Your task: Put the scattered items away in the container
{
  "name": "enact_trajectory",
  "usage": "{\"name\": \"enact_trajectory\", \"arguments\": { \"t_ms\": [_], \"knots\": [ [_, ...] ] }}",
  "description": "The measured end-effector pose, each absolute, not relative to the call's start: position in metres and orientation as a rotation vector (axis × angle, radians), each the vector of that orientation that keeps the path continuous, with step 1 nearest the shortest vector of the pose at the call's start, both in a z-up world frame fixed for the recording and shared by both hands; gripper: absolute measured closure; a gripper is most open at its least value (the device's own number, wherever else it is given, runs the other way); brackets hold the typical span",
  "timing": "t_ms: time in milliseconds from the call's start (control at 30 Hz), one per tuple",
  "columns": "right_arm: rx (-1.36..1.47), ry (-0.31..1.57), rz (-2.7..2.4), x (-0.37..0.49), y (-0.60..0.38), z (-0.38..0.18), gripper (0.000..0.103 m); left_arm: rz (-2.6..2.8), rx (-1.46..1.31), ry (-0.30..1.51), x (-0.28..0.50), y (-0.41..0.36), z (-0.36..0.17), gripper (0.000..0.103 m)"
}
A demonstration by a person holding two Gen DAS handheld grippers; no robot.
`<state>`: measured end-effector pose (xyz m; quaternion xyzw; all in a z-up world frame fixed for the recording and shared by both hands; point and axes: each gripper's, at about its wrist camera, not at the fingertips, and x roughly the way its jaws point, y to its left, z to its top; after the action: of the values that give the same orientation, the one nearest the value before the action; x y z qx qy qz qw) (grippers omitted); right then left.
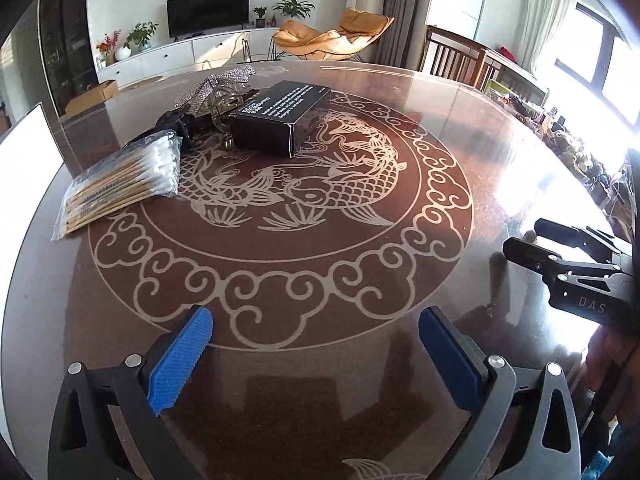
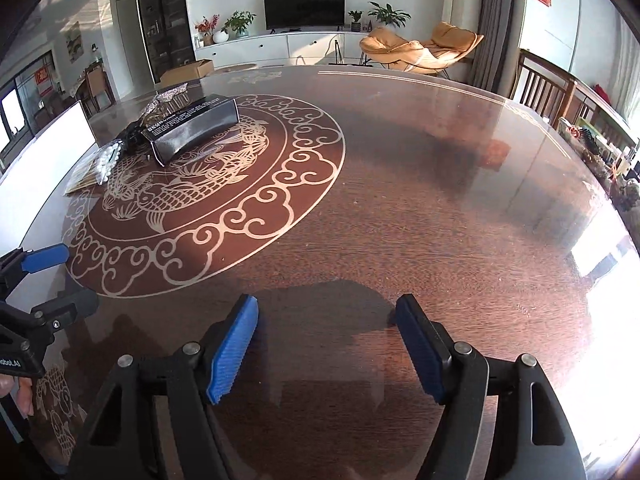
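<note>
Tongs left (image 1: 316, 354) and right (image 2: 326, 344) gape empty above the table (image 2: 400, 200).

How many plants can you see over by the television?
4: a red-flowered one and a leafy one left of the television, and two green ones right of it. More may be hidden.

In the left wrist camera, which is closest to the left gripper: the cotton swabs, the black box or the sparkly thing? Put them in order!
From the left gripper, nearest first:
1. Bag of cotton swabs, on the left of the table.
2. Black box, farther back, near the middle, on the fish pattern.
3. Sparkly thing, farthest, behind the box to its left.
</note>
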<state>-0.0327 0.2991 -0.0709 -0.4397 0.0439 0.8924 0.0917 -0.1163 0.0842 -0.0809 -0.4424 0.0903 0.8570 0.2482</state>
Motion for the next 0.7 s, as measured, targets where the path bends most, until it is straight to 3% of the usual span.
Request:
{"name": "enact_trajectory", "arguments": {
  "t_ms": [700],
  "knots": [
    [-1.312, 0.131, 2.649, -0.0325, 0.2977, -0.0715, 0.025, 2.329, -1.196, 0.206, -0.1215, 0.0787, -0.0798, 0.0]
  ]
}}
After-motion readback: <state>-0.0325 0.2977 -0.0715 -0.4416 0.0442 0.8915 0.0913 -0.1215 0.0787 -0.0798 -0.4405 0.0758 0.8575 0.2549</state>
